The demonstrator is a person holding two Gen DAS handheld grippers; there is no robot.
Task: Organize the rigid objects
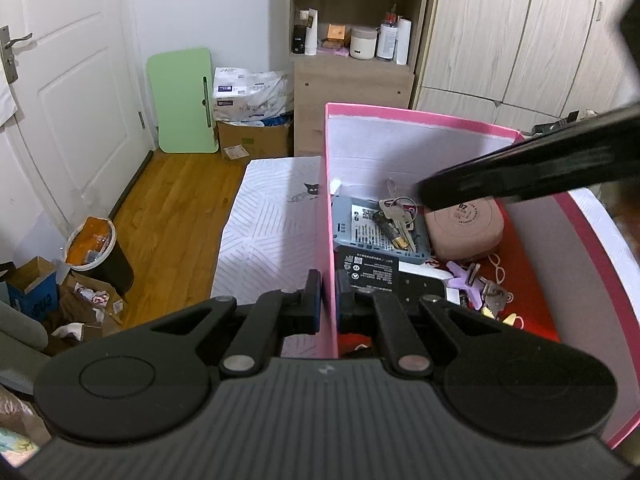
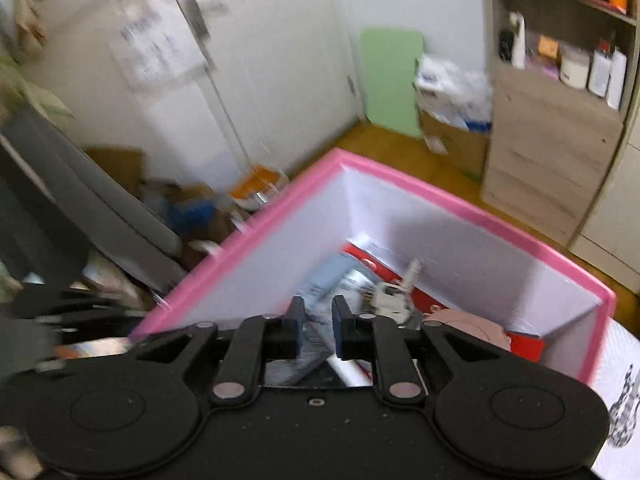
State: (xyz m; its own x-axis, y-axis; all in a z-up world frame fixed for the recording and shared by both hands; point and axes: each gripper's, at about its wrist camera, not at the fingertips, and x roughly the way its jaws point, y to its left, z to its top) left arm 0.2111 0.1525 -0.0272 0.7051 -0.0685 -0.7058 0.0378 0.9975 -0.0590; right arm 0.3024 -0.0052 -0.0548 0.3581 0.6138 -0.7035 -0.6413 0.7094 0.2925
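Observation:
A pink box (image 1: 420,118) stands on a white patterned cloth (image 1: 268,224). My left gripper (image 1: 329,296) is shut on the box's left wall. Inside lie a grey tray (image 1: 360,236) with keys (image 1: 394,216), a round pink case (image 1: 464,228), a black device (image 1: 384,280), a purple clip (image 1: 464,280) and small bits on a red floor. My right gripper shows in the left wrist view as a black arm (image 1: 532,172) over the box. In the blurred right wrist view my right gripper (image 2: 316,328) is open and empty above the box (image 2: 460,204), over the grey tray (image 2: 328,276).
A wooden shelf unit (image 1: 352,60) and wardrobe (image 1: 520,40) stand behind the box. A green board (image 1: 182,100), a cardboard box with bags (image 1: 252,120), a bin (image 1: 96,248) and floor clutter lie left, by a white door (image 1: 72,80).

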